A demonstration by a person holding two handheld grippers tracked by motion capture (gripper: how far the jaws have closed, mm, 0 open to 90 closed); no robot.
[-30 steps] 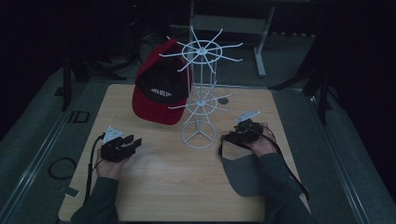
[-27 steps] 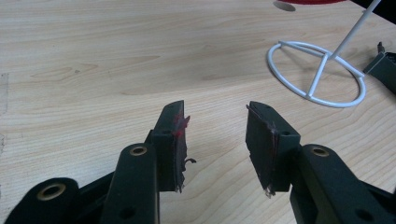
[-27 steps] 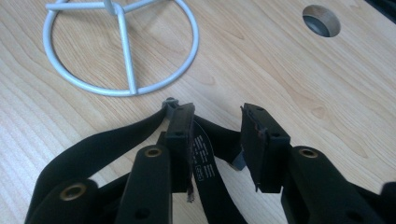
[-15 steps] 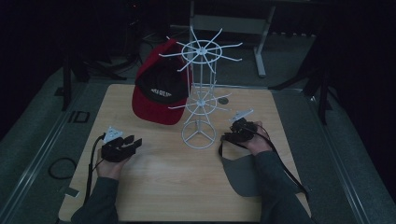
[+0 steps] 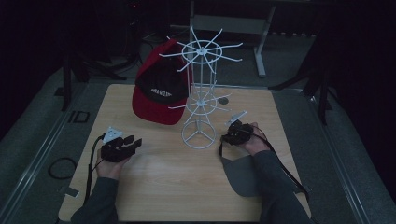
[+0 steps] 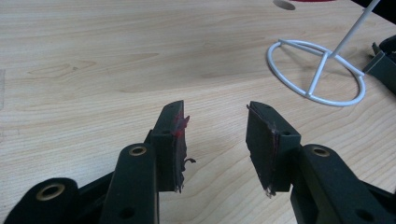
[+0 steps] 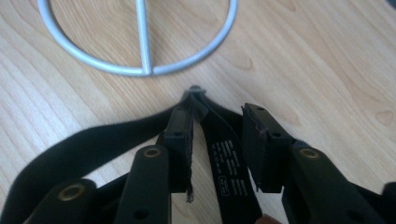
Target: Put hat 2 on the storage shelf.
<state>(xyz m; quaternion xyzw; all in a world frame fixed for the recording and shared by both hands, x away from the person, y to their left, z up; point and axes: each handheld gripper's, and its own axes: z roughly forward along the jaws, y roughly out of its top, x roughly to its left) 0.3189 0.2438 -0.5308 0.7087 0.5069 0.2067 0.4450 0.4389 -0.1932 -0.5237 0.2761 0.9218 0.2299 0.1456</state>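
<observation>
While both grippers rested low on the wooden table [image 5: 154, 186], a dark cap [image 5: 240, 175] lay by the right one.
Right gripper [image 7: 219, 116] had just narrowed, straddling the cap's labelled strap [image 7: 229, 168] beside the white wire rack [image 5: 200, 100]; left gripper [image 6: 215, 116] stood spread, empty.

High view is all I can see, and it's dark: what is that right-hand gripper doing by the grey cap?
Observer: The right gripper has a black band, seemingly the grey cap's, between its jaws. They have just been closing, but do not pinch it.
Operator: Anything printed on the band?
Observer: Yes, small white lettering, too small to read.
Operator: And the left one?
Observer: The left gripper is open over bare wood, with red smears on its pads.
</observation>
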